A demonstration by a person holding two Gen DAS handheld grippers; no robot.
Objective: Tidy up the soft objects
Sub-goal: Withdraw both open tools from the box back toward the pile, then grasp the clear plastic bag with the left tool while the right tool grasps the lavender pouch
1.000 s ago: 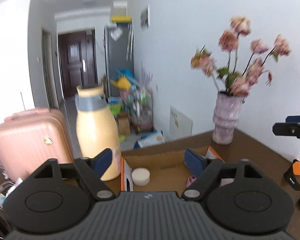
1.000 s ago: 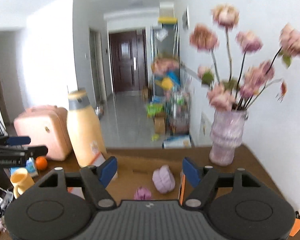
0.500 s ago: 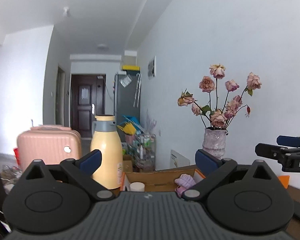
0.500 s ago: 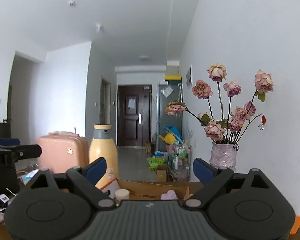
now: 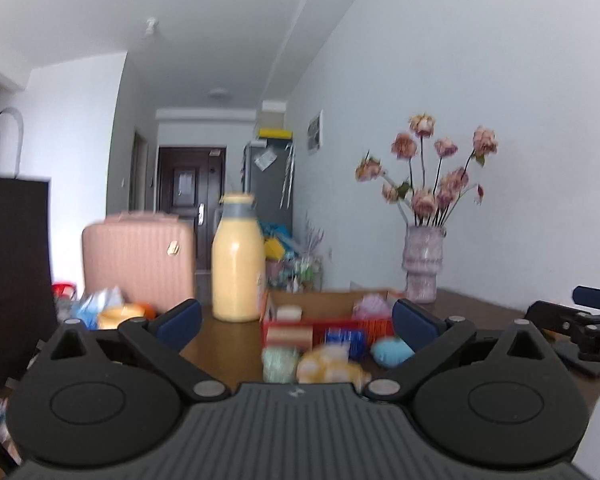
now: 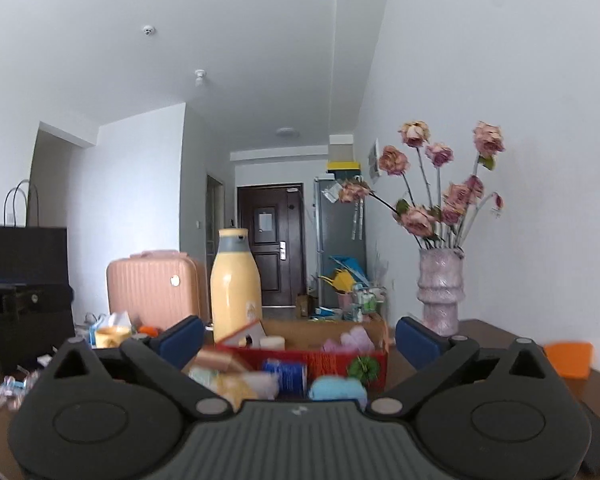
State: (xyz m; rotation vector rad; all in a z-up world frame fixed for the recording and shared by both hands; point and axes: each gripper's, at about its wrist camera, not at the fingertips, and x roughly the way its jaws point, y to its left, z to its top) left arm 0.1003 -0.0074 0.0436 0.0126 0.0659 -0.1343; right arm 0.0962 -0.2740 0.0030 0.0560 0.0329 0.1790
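We hold left gripper (image 5: 296, 320) fingers wide apart, nothing between. Right gripper (image 6: 298, 338) likewise spread, empty. Just ahead between left fingers: blurred green soft ball (image 5: 279, 362), yellow soft toy (image 5: 332, 366), blue soft ball (image 5: 392, 351) by right fingertip. Beyond them red cardboard box (image 5: 328, 326) on table (image 5: 228, 340), pink soft piece (image 5: 370, 306) inside. Past left fingertip, yellow bottle (image 5: 238, 264); past right, flower vase (image 5: 423, 264).

soft toys (image 5: 332, 364) before box blurred.
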